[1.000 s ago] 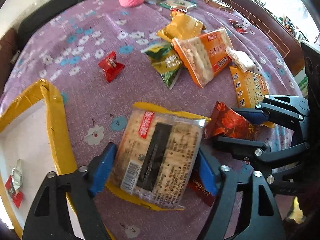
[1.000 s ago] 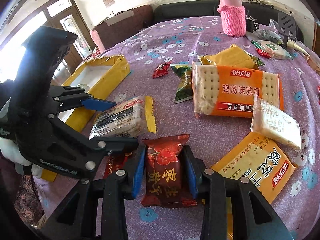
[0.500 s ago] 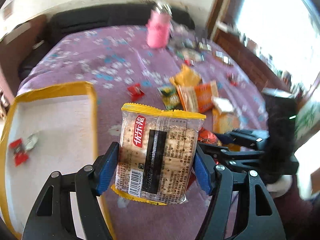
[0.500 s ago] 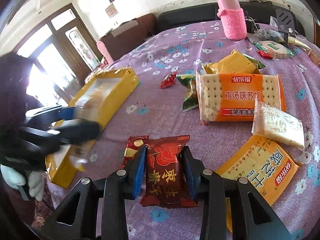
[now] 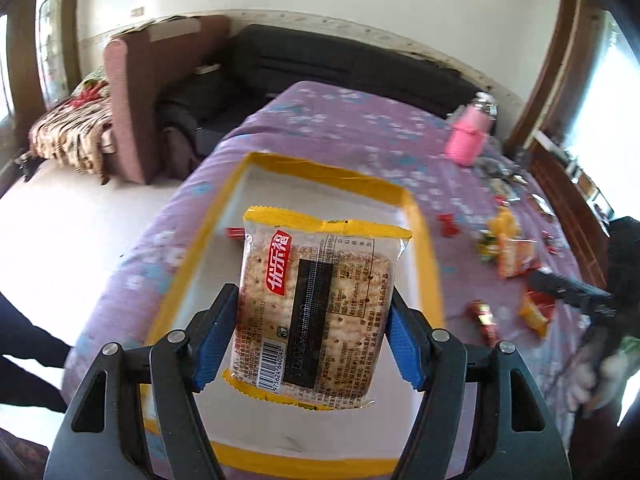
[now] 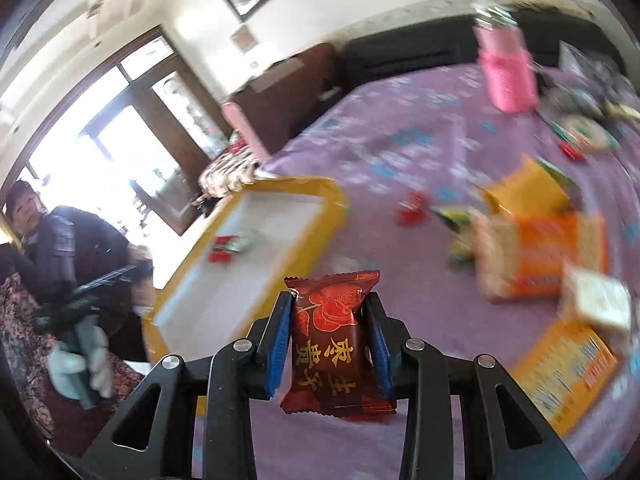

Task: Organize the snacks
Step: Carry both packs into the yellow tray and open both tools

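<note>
My left gripper (image 5: 310,334) is shut on a clear cracker pack with yellow ends (image 5: 316,308), held in the air over the yellow-rimmed white tray (image 5: 424,240). My right gripper (image 6: 328,340) is shut on a dark red candy packet with a rose print (image 6: 330,344), lifted above the purple flowered cloth. The tray (image 6: 320,188) lies to the left in the right wrist view, with small red sweets (image 6: 224,248) in it. The other gripper shows at the right edge of the left wrist view (image 5: 568,292), in a gloved hand.
More snacks lie on the cloth: an orange cracker pack (image 6: 548,252), a yellow packet (image 6: 528,192), a white cracker pack (image 6: 596,300), an orange box-like pack (image 6: 568,372), a red sweet (image 6: 412,208). A pink-sleeved bottle (image 6: 508,76) stands at the back. A person (image 6: 64,248) sits left.
My left gripper has lifted the cracker pack off the cloth and swung it left over the tray. My right gripper has raised the red packet off the cloth.
</note>
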A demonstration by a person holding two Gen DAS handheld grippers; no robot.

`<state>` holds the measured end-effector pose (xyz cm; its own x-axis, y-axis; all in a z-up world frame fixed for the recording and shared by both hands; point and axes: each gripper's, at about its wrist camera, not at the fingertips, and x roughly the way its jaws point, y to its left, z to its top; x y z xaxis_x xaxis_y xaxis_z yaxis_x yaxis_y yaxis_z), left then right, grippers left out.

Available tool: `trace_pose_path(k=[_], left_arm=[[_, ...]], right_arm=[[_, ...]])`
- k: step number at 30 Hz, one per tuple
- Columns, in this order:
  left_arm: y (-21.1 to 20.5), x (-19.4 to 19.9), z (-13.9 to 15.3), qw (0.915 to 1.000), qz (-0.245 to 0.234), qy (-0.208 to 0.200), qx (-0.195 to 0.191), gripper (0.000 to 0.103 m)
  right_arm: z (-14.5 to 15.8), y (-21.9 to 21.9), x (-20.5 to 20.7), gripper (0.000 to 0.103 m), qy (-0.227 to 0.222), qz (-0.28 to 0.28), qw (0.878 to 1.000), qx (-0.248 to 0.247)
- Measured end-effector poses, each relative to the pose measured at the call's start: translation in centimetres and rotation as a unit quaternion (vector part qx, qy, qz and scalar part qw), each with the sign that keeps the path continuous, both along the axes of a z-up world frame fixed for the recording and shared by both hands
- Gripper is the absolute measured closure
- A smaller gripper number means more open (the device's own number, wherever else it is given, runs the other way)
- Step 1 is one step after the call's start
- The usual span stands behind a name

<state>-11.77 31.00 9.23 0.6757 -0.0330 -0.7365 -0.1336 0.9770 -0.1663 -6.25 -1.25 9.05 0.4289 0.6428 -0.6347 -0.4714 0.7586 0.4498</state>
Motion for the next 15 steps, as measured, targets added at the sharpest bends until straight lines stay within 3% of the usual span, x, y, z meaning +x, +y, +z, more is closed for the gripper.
trace_pose_path(k=[5, 11, 15], left_arm=[[2.4, 1.7, -2.3, 0.9994, 0.026, 0.023, -0.003, 0.034], [3.4, 3.7, -4.8, 0.997, 0.033, 0.071, -0.001, 0.033], [3.4, 4.4, -5.7, 0.9961, 0.027, 0.084, -0.01, 0.033]], right_arm=[[0.6, 7.9, 1.4, 0.067, 0.012, 0.046, 0.999, -0.02], [-3.0, 16.2, 4.4, 0.067, 0.078, 0.064, 0.994, -0.038], [-5.4, 19.7, 4.9, 0.067, 0.094, 0.069, 0.991, -0.07]])
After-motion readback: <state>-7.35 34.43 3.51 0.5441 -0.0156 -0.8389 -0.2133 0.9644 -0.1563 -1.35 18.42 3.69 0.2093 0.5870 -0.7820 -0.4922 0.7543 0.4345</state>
